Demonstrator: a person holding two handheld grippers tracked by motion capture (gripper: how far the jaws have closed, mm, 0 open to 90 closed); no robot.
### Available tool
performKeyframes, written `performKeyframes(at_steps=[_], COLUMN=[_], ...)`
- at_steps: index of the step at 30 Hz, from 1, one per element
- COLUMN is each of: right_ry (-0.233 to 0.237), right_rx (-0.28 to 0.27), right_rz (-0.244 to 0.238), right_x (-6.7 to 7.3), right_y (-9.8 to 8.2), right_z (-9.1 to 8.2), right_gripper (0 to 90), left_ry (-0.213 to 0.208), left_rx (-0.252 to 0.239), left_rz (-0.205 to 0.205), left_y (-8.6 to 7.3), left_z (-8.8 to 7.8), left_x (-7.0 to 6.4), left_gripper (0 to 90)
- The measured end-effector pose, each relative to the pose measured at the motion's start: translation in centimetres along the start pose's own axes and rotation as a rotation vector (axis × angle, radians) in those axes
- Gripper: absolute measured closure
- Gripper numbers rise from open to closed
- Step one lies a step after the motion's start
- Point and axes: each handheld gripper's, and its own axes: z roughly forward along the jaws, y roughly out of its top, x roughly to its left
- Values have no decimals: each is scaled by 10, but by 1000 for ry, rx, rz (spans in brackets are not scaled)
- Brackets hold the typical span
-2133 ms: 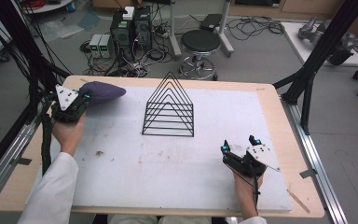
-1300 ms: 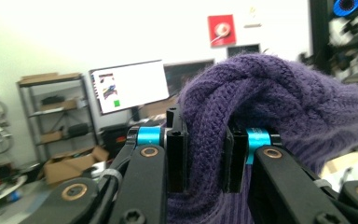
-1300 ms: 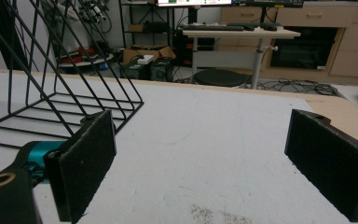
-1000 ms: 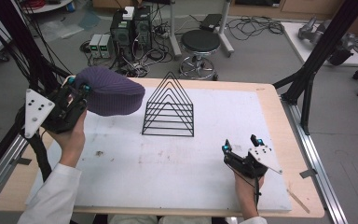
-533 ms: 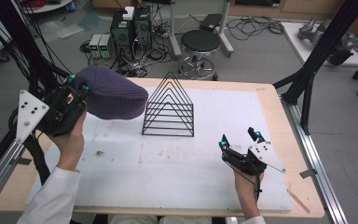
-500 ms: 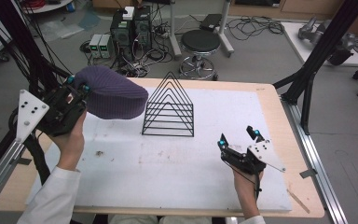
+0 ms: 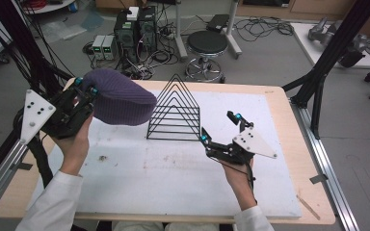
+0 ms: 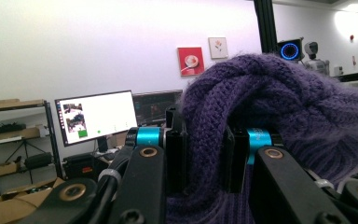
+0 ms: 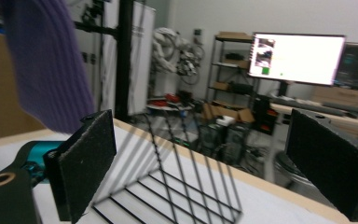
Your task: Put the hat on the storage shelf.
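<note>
A purple knitted hat (image 7: 120, 98) hangs in the air over the table's left side, just left of a black wire rack (image 7: 176, 114) with triangular loops. My left gripper (image 7: 85, 89) is shut on the hat's left edge. In the left gripper view the knit (image 8: 270, 102) bulges up between the jaws of that gripper (image 8: 205, 156). My right gripper (image 7: 219, 128) is open, just right of the rack near its front. In the right gripper view that gripper (image 9: 209, 163) has its pads wide apart, framing the rack (image 9: 182, 186), with the hat (image 9: 46, 60) at the upper left.
A white mat (image 7: 183, 178) covers the wooden table (image 7: 294, 139). Black frame posts (image 7: 327, 53) stand at the table's far corners. On the floor beyond are a stool (image 7: 207, 45) and computer boxes (image 7: 135, 29). A lit monitor (image 9: 298, 51) stands in the background.
My left gripper has lifted the hat off the table's far left and carried it up and right toward the rack. My right gripper has moved forward and left toward the rack.
</note>
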Motion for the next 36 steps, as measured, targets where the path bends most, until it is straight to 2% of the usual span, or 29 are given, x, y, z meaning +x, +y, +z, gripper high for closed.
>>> performKeyframes(at_steps=[2, 4, 5, 7, 8, 9, 12, 16, 21, 22, 25, 27, 28, 29, 31, 32, 34, 35, 36], right_ry=[41, 91, 130, 144, 163, 203, 231, 297, 333, 354, 366, 385, 417, 433, 450, 450, 452, 447, 447], right_rx=[5, 17, 13, 11, 13, 18, 20, 22, 23, 56, 79, 91, 109, 120, 152, 152, 158, 147, 147], right_rz=[5, 32, 40, 40, 30, 11, 12, 26, 44, 48, 34, 38, 35, 26, 25, 25, 27, 29, 29], right_x=[4, 10, 16, 20, 24, 31, 34, 39, 43, 47, 51, 54, 56, 57, 57, 57, 56, 54, 54], right_y=[5, 10, 13, 14, 15, 17, 19, 21, 25, 26, 25, 23, 22, 21, 19, 19, 19, 21, 21], right_z=[8, 18, 24, 28, 32, 42, 48, 69, 83, 88, 91, 94, 96, 98, 99, 99, 98, 96, 96], right_gripper=[82, 82, 82, 82, 82, 82, 82, 82, 82, 83, 84, 99, 181, 209, 358, 358, 482, 617, 617], left_ry=[-1, -4, -4, -11, -15, -20, -31, -65, -83, -86, -98, -108, -112, -112, -123, -128, -136, -137, -136], left_rx=[3, 6, 8, 12, 11, 11, 7, 14, 11, 10, 12, 10, 11, 11, 11, 12, 9, 9, 6], left_rz=[-1, -3, -3, -3, -5, -13, -25, -31, -39, -41, -58, -85, -103, -103, -111, -107, -103, -101, -95], left_y=[-1, -2, -2, -2, -2, -2, -1, -1, -1, 0, 0, -1, -1, -1, -1, -1, -1, -1, -1], left_z=[2, 4, 5, 7, 8, 9, 11, 12, 12, 12, 12, 13, 13, 13, 14, 14, 14, 14, 15], left_x=[-1, -1, -2, -3, -4, -4, -6, -9, -12, -13, -13, -12, -13, -13, -14, -15, -17, -18, -19], left_gripper=[755, 753, 753, 752, 753, 753, 752, 753, 752, 751, 752, 751, 749, 748, 748, 748, 747, 748, 748])
